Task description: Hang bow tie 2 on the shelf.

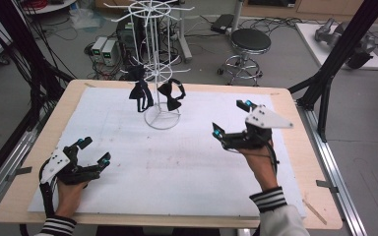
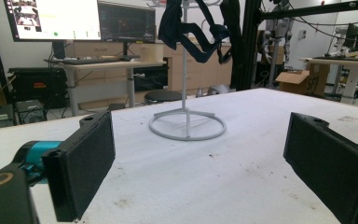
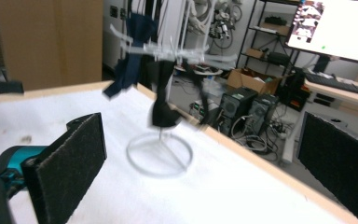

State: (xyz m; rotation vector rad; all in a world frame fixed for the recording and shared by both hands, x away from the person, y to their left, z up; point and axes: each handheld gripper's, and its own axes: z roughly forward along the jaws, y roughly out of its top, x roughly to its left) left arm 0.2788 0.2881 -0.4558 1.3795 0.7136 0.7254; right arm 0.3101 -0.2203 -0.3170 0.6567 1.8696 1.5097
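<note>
Two dark bow ties hang on the white wire stand at the table's far middle. Left gripper and right gripper: jaws apart, empty, well short of the stand

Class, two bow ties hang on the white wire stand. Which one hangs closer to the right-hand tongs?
The black bow tie on the stand's right side; the dark navy one hangs left of the pole, farther from the right tongs.
</note>
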